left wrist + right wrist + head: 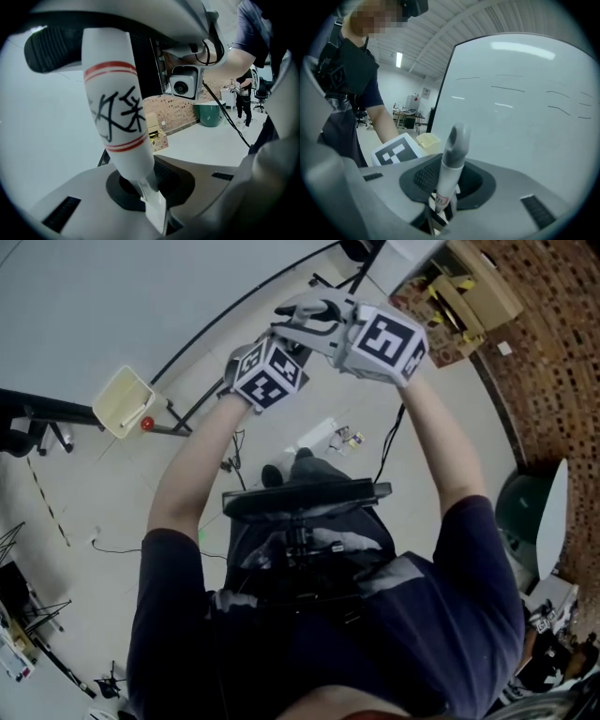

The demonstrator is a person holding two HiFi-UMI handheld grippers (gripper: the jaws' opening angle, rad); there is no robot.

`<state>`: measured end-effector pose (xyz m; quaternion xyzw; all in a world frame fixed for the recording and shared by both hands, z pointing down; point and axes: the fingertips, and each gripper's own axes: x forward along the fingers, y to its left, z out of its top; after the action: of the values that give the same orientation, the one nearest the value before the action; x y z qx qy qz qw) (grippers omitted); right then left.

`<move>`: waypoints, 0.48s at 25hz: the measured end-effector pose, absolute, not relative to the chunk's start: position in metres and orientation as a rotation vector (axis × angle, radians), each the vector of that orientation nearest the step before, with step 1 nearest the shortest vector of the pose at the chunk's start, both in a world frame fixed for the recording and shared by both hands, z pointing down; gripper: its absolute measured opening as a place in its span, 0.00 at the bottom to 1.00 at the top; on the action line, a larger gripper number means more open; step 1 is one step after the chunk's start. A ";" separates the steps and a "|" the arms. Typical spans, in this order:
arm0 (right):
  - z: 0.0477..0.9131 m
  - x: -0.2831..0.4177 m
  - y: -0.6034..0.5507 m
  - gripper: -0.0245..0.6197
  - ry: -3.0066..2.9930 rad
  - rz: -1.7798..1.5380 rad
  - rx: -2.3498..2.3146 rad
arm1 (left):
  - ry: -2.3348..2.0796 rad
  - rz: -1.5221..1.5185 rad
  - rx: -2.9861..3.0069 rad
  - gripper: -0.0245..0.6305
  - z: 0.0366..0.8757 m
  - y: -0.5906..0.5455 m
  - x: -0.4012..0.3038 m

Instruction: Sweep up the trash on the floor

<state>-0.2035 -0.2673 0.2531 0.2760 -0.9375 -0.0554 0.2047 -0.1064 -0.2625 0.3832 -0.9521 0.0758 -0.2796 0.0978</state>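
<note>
The white handle (117, 112), banded red and marked with black brushstrokes, stands nearly upright. Its long axis leans up and to the left from the left gripper (146, 188), whose jaws are closed tight on it. The right gripper (440, 199) clamps a slimmer grey-capped handle (452, 152), also upright. Both are raised close to the whiteboard (525, 93). Trash (347, 439) lies on the floor out from the board's base.
</note>
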 end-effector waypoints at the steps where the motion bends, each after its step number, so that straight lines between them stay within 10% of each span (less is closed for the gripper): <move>1: 0.257 -0.204 -0.270 0.19 -2.612 -0.155 0.749 | 0.233 -0.838 -2.822 0.06 0.387 -0.266 -0.107; 12: 0.318 -0.204 -0.321 0.19 -2.687 -0.101 0.558 | 0.358 -1.035 -2.870 0.06 0.453 -0.325 -0.111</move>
<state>-0.2036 -0.3208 0.3183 0.1992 -0.9594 -0.0362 0.1964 -0.1105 -0.3250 0.4530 -0.9337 0.1163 -0.3369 0.0348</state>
